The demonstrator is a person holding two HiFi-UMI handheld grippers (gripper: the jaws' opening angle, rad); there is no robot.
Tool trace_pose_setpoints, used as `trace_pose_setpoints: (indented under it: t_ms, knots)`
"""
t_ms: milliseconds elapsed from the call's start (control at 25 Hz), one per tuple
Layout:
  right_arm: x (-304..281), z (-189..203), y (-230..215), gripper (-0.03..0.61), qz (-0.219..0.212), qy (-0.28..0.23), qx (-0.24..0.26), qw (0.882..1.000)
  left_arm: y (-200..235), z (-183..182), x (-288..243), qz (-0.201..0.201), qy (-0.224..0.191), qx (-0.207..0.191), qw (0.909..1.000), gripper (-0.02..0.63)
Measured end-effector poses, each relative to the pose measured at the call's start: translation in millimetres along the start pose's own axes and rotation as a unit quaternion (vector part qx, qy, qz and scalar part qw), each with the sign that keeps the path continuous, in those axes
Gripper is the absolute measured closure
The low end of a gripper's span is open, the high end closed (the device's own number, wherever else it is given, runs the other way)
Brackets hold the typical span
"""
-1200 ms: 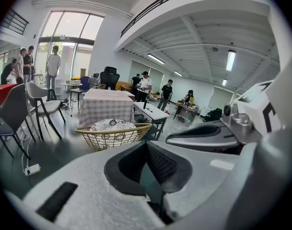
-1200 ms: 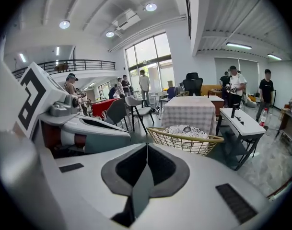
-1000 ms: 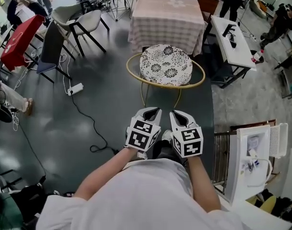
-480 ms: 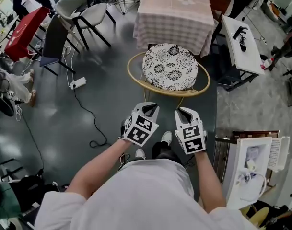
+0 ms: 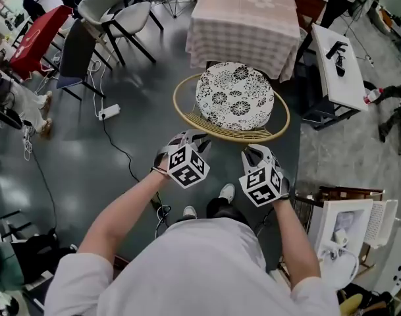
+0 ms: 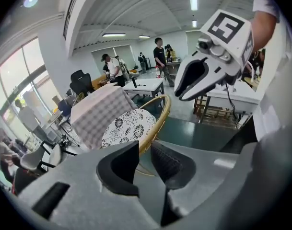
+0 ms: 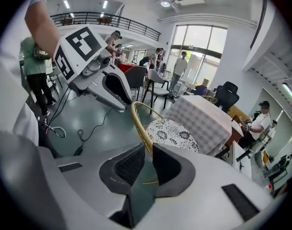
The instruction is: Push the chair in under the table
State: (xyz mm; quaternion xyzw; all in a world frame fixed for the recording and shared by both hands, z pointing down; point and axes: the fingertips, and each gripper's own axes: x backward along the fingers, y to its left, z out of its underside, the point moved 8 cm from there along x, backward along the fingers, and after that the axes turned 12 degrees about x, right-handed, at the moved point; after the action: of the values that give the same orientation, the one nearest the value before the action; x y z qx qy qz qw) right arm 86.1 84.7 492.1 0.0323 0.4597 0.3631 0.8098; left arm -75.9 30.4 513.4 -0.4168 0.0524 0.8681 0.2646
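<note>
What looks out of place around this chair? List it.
The chair stands pulled out in front of the checked-cloth table, not tucked under. Left of it, a power strip and its black cable trail loose across the floor. Nothing looks spilled or broken.

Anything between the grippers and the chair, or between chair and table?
Nothing visible. The left gripper and right gripper, jaws opening, empty, face the chair across bare floor. Nothing shows between chair and table.

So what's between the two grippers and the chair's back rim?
Nothing: in the head view only bare floor separates the left gripper and right gripper from the chair's golden rim. Both sets of jaws are opening, with the rim ahead and ungripped.
</note>
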Motion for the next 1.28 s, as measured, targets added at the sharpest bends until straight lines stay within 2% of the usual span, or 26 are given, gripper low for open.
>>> trace_pose_setpoints:
  t_ms: [160, 400, 960, 1040, 1200, 1280]
  knots:
    - [-19.2, 0.1, -4.9, 0.523, -0.03, 0.01, 0.059, 0.998, 3.8, 3.5, -16.9, 0.012, 0.035, -0.06, 0.9975, 0.519]
    - [-43.0, 3.1, -7.9, 0.511, -0.067, 0.03, 0.151, 0.986, 7.6, 4.3, -33.4, 0.024, 0.074, -0.146, 0.9861, 0.501]
    - [-63.4, 34.9, -17.4, 0.486, -0.1, 0.067, 0.284, 0.951, 10.6, 1.8, -55.3, 0.025, 0.115, -0.243, 0.9629, 0.491]
    - [-69.0, 36.1, -18.8, 0.488, -0.094, 0.07, 0.297, 0.948, 14.3, 1.0, -58.9, 0.016, 0.123, -0.26, 0.9578, 0.492]
    - [-74.8, 37.3, -19.5, 0.52, -0.096, 0.073, 0.311, 0.943, 13.7, -0.8, -63.5, 0.009, 0.15, -0.303, 0.941, 0.532]
    - [-75.1, 37.1, -19.7, 0.522, -0.098, 0.069, 0.314, 0.942, 12.7, -0.5, -64.5, 0.007, 0.155, -0.312, 0.9375, 0.537]
